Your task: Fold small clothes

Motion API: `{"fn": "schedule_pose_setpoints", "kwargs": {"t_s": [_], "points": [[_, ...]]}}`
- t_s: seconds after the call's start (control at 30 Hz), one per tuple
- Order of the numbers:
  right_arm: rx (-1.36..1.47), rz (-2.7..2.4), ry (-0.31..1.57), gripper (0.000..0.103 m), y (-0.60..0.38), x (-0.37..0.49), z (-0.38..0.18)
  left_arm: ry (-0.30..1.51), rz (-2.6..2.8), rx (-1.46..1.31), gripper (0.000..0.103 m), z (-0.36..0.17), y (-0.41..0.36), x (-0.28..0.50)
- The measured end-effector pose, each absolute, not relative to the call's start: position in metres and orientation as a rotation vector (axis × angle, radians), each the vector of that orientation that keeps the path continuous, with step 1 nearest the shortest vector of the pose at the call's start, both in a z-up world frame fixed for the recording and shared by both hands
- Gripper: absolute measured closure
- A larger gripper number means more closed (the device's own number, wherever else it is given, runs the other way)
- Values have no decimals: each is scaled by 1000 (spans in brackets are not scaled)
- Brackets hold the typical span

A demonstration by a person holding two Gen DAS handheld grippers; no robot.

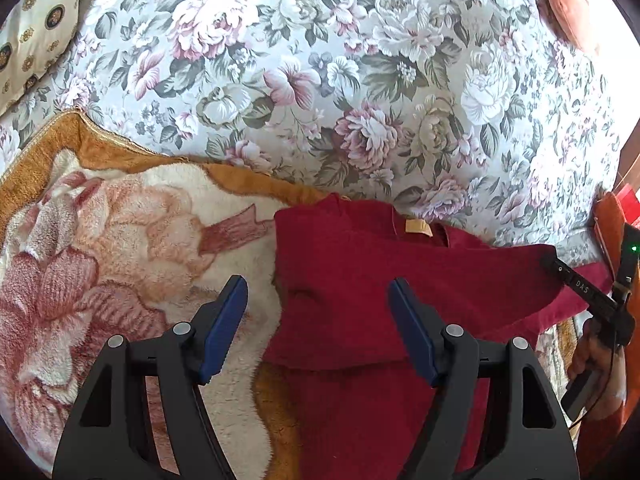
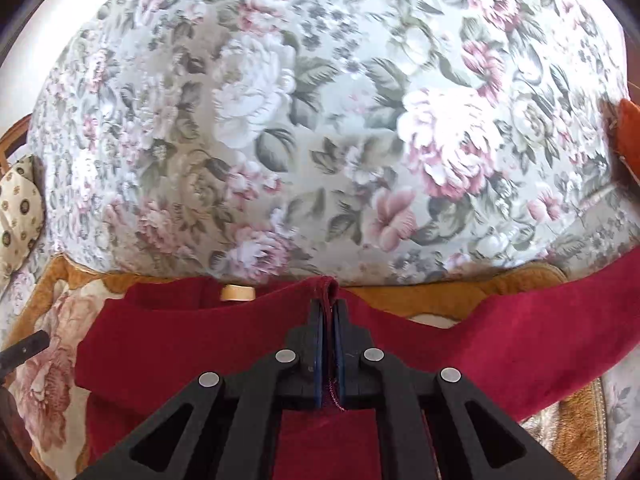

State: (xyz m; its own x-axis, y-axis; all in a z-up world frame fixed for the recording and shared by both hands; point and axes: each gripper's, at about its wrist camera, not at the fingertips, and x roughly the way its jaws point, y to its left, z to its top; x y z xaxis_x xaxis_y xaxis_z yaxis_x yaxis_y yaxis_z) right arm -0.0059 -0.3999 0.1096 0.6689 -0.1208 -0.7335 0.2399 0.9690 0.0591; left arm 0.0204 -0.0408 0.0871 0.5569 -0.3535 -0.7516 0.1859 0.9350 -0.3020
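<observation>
A dark red garment (image 1: 360, 292) with a tan neck label (image 1: 418, 227) lies on a fleece blanket. It also shows in the right wrist view (image 2: 180, 332). My left gripper (image 1: 318, 292) is open and empty, hovering over the garment's left edge. My right gripper (image 2: 329, 304) is shut on a pinched edge of the red garment and holds it lifted, so a band of cloth stretches to the right (image 2: 520, 340). The right gripper also shows at the right edge of the left wrist view (image 1: 584, 288).
A fleece blanket (image 1: 100, 240) with a pink flower print and orange border covers the near surface. A floral cushion back (image 1: 340, 72) rises behind. A patterned cream pillow (image 1: 28, 32) sits at far left. An orange cushion (image 2: 630, 136) is at the right.
</observation>
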Motion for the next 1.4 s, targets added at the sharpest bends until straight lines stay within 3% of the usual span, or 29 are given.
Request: {"fn": "schedule_pose_setpoints", "kwargs": {"t_s": [0.23, 0.33, 0.37, 0.4, 0.53, 0.6, 0.73, 1.0, 1.2, 1.4], "points": [[101, -283, 992, 98, -426, 6, 55, 970, -300, -124, 30, 69, -68, 36], [111, -327, 894, 80, -428, -13, 79, 960, -274, -74, 30, 66, -77, 45], [116, -341, 863, 67, -425, -18, 87, 964, -265, -57, 30, 63, -81, 49], [126, -337, 845, 63, -422, -18, 93, 973, -255, -45, 30, 59, -84, 53], [145, -135, 900, 66, -393, -3, 83, 1027, -206, -29, 30, 37, -86, 66], [125, -175, 941, 82, -389, 6, 63, 1056, -197, -46, 30, 25, -83, 71], [216, -225, 959, 82, -415, 9, 23, 1056, -202, -65, 26, 11, -80, 76], [287, -175, 941, 82, -433, -29, 57, 1044, -206, -99, 26, 29, -77, 61], [194, -177, 967, 81, -423, -33, 39, 1084, -206, -41, 26, 26, -88, 41], [279, -204, 960, 80, -453, -63, 58, 991, -239, -20, 26, 60, -97, 11]]}}
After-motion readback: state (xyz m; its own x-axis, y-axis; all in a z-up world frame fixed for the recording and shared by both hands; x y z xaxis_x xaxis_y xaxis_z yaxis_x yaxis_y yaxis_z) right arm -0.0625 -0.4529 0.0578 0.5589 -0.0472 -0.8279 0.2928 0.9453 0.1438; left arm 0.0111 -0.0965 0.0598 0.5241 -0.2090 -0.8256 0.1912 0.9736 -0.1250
